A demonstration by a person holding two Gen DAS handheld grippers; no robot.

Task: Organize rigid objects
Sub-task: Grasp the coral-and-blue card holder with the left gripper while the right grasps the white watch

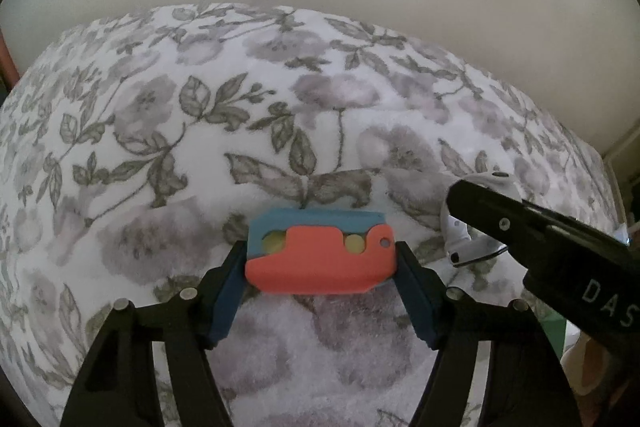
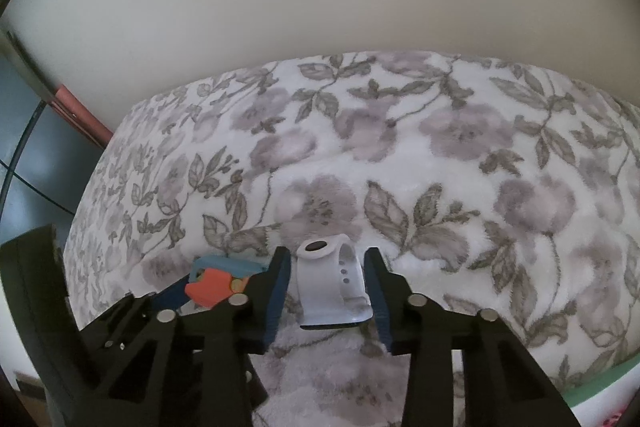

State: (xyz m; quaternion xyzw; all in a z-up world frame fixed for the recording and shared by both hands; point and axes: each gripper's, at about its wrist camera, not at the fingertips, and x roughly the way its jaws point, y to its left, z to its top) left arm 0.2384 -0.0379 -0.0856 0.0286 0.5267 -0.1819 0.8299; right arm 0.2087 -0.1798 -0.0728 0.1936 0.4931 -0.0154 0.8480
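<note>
Two black plastic grippers, the left gripper (image 1: 320, 259) and right gripper (image 2: 326, 269), each have dark blue finger pads (image 1: 228, 295), silver pivot pins and white lettering "DAS".

Both wrist views angled down, close, sharing floral blanket (image 1: 280, 107)

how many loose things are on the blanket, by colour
orange and blue: 1, the toy between the left gripper's fingers
white: 1, the watch strap between the right gripper's fingers
total: 2
</note>
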